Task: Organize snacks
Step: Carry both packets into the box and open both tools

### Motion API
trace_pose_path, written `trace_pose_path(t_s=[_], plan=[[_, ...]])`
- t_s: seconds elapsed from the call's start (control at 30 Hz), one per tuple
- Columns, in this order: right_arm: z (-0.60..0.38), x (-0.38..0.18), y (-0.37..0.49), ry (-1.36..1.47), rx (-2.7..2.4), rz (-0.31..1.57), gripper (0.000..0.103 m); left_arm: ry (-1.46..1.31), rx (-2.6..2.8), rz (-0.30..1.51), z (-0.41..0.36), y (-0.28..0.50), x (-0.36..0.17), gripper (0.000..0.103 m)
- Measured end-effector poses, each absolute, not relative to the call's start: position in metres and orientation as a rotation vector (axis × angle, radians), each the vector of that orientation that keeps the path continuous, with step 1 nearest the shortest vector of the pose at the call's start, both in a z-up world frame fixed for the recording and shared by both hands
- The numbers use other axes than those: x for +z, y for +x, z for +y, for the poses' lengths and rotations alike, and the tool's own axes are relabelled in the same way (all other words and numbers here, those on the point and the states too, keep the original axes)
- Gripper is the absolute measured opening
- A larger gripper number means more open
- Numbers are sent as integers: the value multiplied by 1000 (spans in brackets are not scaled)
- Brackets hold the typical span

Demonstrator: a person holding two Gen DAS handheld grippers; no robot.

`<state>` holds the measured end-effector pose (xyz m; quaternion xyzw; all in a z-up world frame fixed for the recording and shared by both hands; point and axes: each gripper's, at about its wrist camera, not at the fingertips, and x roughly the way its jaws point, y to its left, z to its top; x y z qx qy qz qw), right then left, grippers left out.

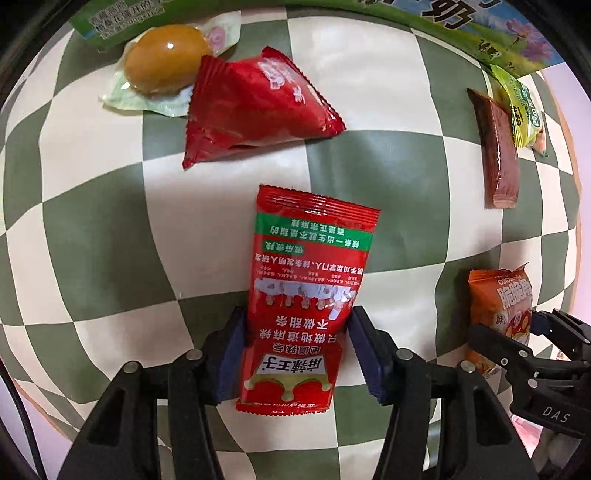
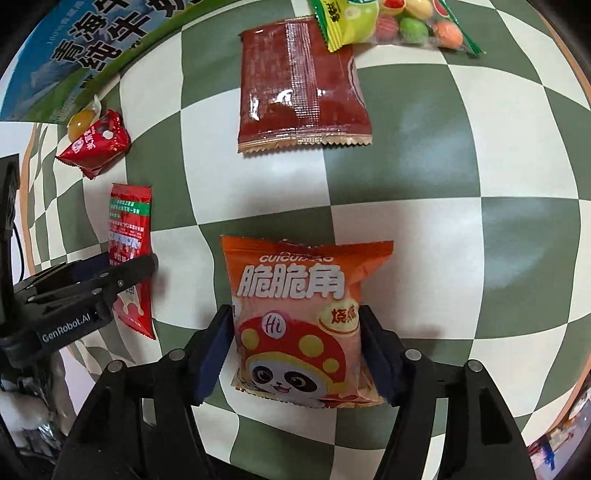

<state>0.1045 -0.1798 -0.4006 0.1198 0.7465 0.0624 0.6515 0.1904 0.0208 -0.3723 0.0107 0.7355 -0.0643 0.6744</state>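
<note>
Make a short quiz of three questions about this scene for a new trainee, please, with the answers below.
1. True or false: the left gripper is closed on the orange bag.
2. Which snack lies partly on the dark red pack?
A. the egg
B. the candy bag
C. the red pouch
3. Fill in: the cloth under the snacks has a green and white ______ pattern.

Key
1. False. Its jaws grip the red sachet; the right gripper grips the orange bag.
2. B
3. checkered
</note>
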Motion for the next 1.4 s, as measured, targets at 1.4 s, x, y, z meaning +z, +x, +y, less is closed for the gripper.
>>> trace_pose_path(t_s=[1.4], plan=[[-198,-226,447,196,168,1306,56,-179,-27,1420,85,493,-200,52]])
